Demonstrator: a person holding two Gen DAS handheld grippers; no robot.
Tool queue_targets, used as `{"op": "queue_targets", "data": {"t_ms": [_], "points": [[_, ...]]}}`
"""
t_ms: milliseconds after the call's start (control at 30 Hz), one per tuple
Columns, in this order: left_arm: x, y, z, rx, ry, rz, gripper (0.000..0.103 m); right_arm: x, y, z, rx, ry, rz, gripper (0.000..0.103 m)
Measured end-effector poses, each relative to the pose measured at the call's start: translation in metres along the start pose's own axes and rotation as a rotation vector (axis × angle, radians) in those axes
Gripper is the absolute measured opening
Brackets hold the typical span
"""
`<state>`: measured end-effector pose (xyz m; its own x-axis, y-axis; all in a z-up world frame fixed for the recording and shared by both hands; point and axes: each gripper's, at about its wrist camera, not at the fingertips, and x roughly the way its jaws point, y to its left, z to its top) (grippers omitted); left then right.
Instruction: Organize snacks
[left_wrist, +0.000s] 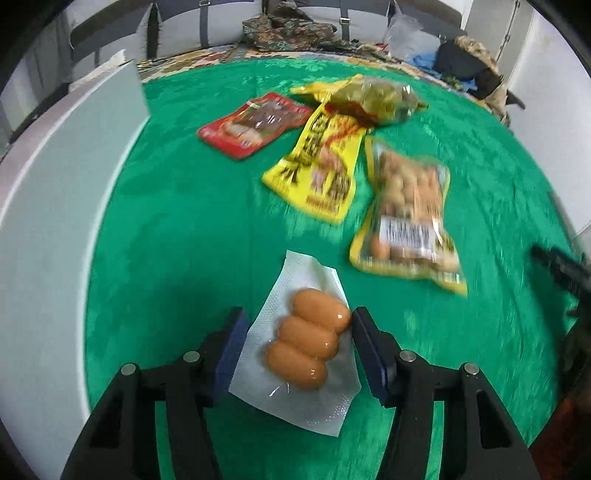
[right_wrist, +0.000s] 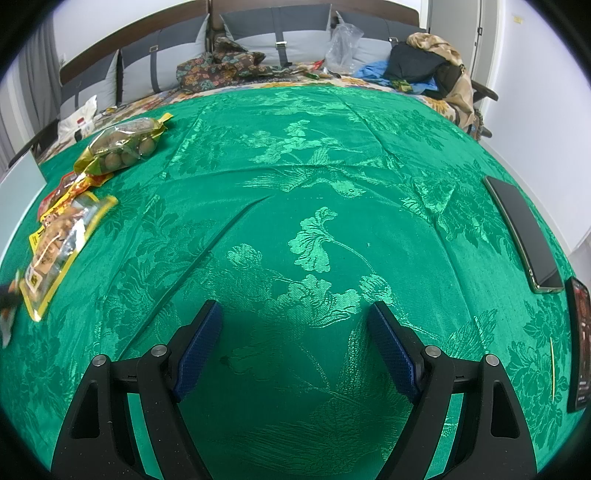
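Lying between the spread left gripper (left_wrist: 297, 325) fingers: sausage pack (left_wrist: 303, 354).

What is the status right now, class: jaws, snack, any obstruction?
Left gripper jaws open, straddling the sausage pack, not clamped. Right gripper open over bare green cloth. Other snack packs lie beyond; nothing blocking.

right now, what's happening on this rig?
Snack sorting on a green tablecloth. The left gripper is open, its fingers either side of a clear sausage pack, not yet clamped. Four more packets lie beyond, including a red packet and a yellow packet. The right gripper is open over bare cloth, holding nothing.
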<state>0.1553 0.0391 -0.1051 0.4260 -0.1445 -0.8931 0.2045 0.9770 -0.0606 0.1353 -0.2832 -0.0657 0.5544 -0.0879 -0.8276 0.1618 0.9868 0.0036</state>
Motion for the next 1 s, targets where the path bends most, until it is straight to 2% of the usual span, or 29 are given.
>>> {"op": "queue_targets", "data": {"t_ms": [33, 100, 167, 300, 400, 500, 567, 633, 833, 1000], "points": [[-0.001, 0.0, -0.003, 0.004, 0.001, 0.003, 0.058, 0.0, 0.0, 0.0, 0.001, 0.0, 0.0, 0.084], [0.002, -0.001, -0.004, 0.018, 0.015, -0.019, 0.066, 0.0, 0.0, 0.0, 0.0, 0.0, 0.0, 0.084], [0.005, -0.002, -0.003, 0.05, 0.024, -0.032, 0.086, -0.001, 0.0, 0.0, 0.0, 0.0, 0.0, 0.084], [0.012, -0.003, -0.002, 0.081, -0.001, 0.021, 0.09, 0.0, 0.0, 0.0, 0.0, 0.0, -0.001, 0.084], [0.008, 0.007, -0.005, 0.008, -0.041, 0.055, 0.085, 0.0, 0.0, 0.0, 0.0, 0.0, -0.001, 0.084], [0.007, 0.018, -0.01, -0.061, -0.089, 0.091, 0.085, 0.0, 0.0, 0.0, 0.0, 0.0, -0.001, 0.084], [0.009, 0.02, -0.013, -0.066, -0.125, 0.107, 0.092, -0.001, 0.001, 0.0, 0.0, 0.0, -0.001, 0.084], [0.009, 0.024, -0.017, -0.083, -0.158, 0.105, 0.094, 0.0, 0.001, 0.0, 0.0, 0.0, -0.001, 0.084], [0.013, 0.025, -0.015, -0.09, -0.153, 0.115, 0.103, 0.0, 0.001, 0.0, 0.0, 0.0, -0.001, 0.084], [0.011, 0.025, -0.017, -0.092, -0.157, 0.116, 0.103, 0.0, 0.001, 0.0, 0.0, 0.001, -0.001, 0.084]]}}
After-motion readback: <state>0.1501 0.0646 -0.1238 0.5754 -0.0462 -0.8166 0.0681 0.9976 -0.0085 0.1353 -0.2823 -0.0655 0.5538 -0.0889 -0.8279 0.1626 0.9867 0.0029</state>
